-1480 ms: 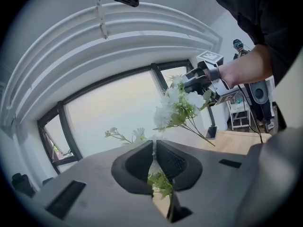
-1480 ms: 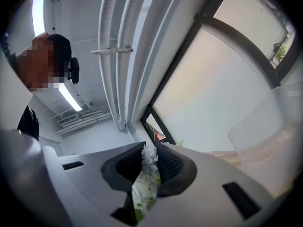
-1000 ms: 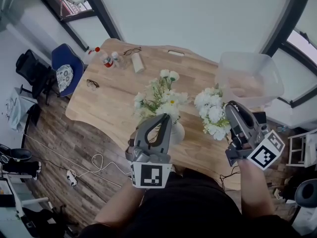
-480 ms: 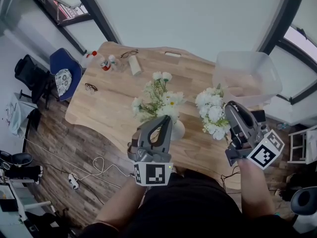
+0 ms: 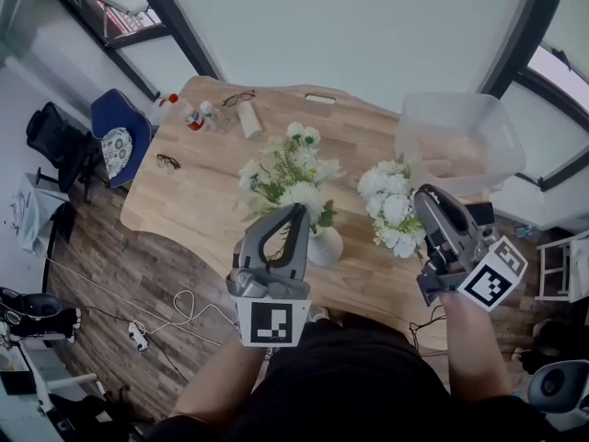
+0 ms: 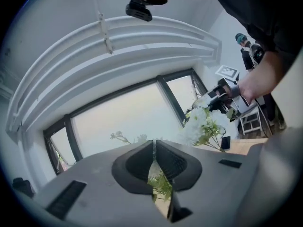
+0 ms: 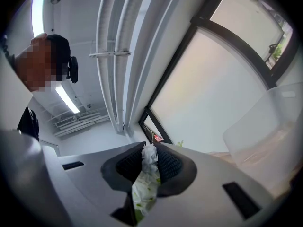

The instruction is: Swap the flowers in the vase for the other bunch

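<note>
- Head view: looking steeply down on a wooden table (image 5: 184, 201), with its near edge crossing the lower middle of the frame and bare wood lying open at left and centre.
- Crowding the table's upper left end: bottles (image 5: 191, 113), a white tube (image 5: 249, 118) and glasses (image 5: 169, 162).
- Standing off that corner, a blue chair (image 5: 112, 134); trailing over the floor at lower left, cables (image 5: 175, 304).
- Taking up the table's upper right, a clear bin (image 5: 460, 141), sitting near the white bunch (image 5: 390, 208).
- Standing at centre, just right of the left gripper (image 5: 295, 210), a white vase (image 5: 324, 246).
- Gripping the mixed bunch (image 5: 285, 168) low on its stems with that gripper, its blooms spreading above the vase; not showing whether the stem ends are clear of the vase mouth.
- Holding the white bunch in the right gripper (image 5: 421, 196) at the right, apart from the vase.
- Left gripper view: facing a wide window, with nothing standing close ahead.
- Pressing the jaws almost together on the mixed bunch's green stems (image 6: 161, 184).
- Showing, at the right, the right gripper (image 6: 220, 96) carrying the white bunch (image 6: 206, 124) above a strip of table (image 6: 246, 145).
- Right gripper view: facing windows and ceiling, with the clear bin (image 7: 270, 126) rising at the right edge.
- Clamping the jaws, partly closed, on the white bunch's pale, green-flecked stem bundle (image 7: 147, 178).
</note>
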Demonstrator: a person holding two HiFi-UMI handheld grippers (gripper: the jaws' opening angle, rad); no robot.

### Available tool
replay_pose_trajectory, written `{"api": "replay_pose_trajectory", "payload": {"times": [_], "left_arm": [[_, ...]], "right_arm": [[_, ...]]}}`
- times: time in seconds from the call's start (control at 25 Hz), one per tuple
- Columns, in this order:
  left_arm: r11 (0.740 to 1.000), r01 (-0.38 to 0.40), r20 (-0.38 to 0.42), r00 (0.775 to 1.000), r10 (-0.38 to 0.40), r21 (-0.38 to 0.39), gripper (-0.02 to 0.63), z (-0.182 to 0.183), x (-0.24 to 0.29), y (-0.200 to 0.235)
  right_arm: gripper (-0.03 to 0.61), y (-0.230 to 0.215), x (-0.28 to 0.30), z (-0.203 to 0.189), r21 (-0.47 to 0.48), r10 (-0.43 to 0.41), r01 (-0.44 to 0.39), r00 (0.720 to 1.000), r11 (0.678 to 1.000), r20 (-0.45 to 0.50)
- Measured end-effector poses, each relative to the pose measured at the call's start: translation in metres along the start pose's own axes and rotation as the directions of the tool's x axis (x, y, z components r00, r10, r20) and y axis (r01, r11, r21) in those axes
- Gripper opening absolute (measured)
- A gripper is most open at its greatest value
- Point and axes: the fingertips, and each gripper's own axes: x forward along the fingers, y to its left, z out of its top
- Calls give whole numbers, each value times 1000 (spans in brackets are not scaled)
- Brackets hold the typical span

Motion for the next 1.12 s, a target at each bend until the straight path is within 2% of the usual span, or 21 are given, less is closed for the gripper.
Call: {"api": "replay_pose_trajectory", "payload": {"times": [0.56, 0.96, 1.12], "left_arm": [[1000, 6, 6, 1000, -5, -28, 23, 15, -9, 3], [999, -20, 47, 999, 22, -25, 23, 36, -16, 19], [1000, -20, 36, 999, 21, -15, 23, 34, -16, 24]], "right_arm": [[80, 12, 6, 4, -5, 31, -31, 1000, 1000, 3], [80, 31, 14, 10, -16, 94, -94, 996, 995, -8], [80, 36, 16, 14, 0, 117, -117, 993, 993, 3]]}}
